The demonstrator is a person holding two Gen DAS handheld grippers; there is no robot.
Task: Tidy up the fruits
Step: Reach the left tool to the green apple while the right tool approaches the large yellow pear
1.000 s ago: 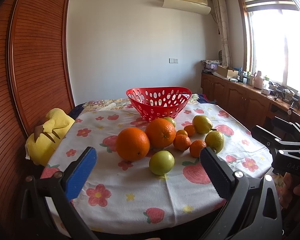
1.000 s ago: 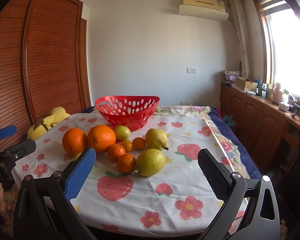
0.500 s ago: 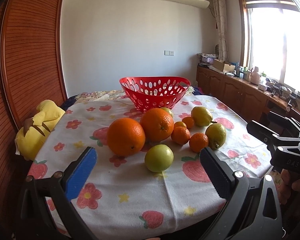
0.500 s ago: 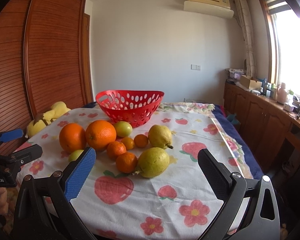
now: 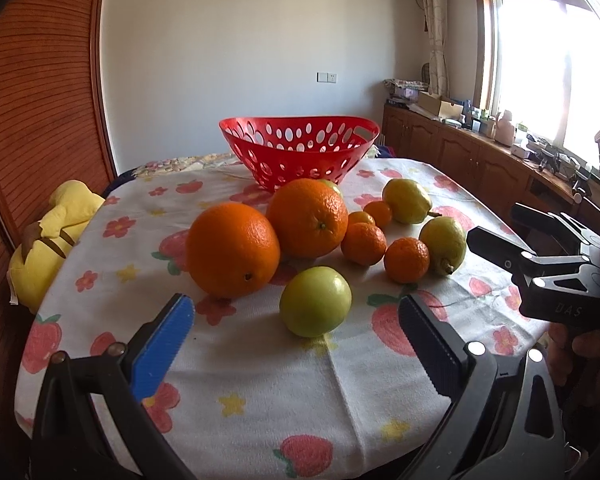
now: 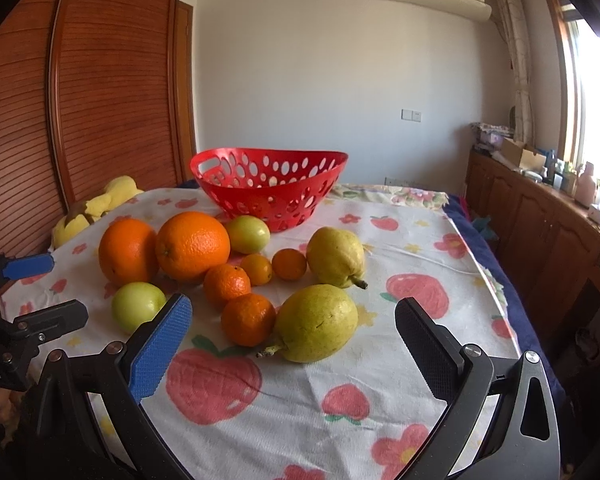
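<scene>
A red perforated basket (image 5: 298,152) (image 6: 268,182) stands empty at the far side of the table. In front of it lie two big oranges (image 5: 233,250) (image 6: 192,246), several small tangerines (image 5: 406,260) (image 6: 248,320), two green apples (image 5: 315,306) (image 6: 138,306) and two yellow pears (image 5: 444,244) (image 6: 316,324). My left gripper (image 5: 296,328) is open, just short of the near green apple. My right gripper (image 6: 294,334) is open, with the near pear just beyond its fingers. Neither holds anything.
A flowered cloth (image 5: 260,380) covers the table. A yellow plush toy (image 5: 48,240) sits at the table's left edge against a wooden sliding door (image 6: 100,100). Wooden cabinets (image 6: 540,220) run along the right wall under the window. A hand (image 5: 572,356) holds the right gripper's handle.
Both grippers have moved forward toward the fruit, which looms larger now. Their fingers stay open and no fruit has moved.
</scene>
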